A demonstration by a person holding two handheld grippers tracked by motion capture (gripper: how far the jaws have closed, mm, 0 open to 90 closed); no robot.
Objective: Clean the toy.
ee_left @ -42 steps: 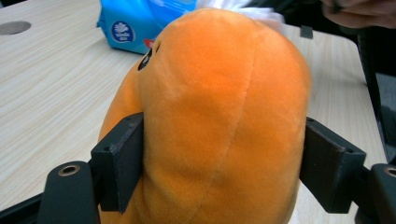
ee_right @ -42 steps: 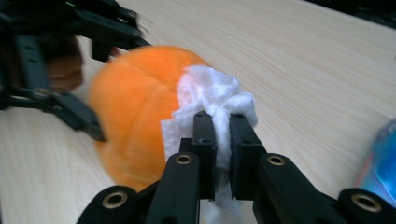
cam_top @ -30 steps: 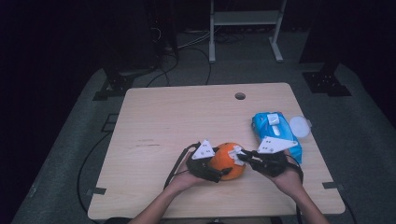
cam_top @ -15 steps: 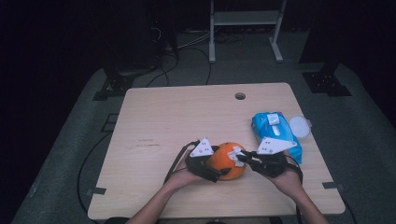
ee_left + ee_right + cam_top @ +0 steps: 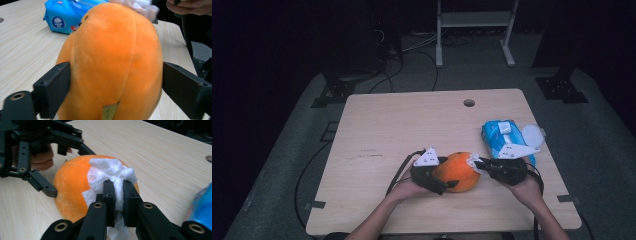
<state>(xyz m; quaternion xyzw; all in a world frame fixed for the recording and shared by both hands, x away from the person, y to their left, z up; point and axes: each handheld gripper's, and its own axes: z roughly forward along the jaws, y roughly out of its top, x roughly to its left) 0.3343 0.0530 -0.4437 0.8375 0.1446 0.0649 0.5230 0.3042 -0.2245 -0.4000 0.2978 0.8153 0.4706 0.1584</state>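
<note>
While the left gripper (image 5: 443, 181) clamps the orange plush fruit (image 5: 457, 171) by its flanks, one jaw pressed to each side, the right gripper (image 5: 480, 163) holds a crumpled white tissue (image 5: 110, 176) pinched between nearly closed jaws and presses it against the fruit's upper surface. The fruit sits on the table (image 5: 412, 130) near its front edge, between the two hands; the blue wipes pack (image 5: 504, 137) lies just beyond the right hand, with a white lid (image 5: 532, 135) beside it.

Step in hand, as judged: wiping the fruit, one gripper steadying it and the other applying the tissue. The wad covers a patch on the side facing the right gripper; the rest of the skin is bare.

Next move calls for: dragging the tissue across the curved surface with light, even pressure while the left clamp stays firm, since the soft body may roll or dent. Reaching the far side would need the fruit turned.
</note>
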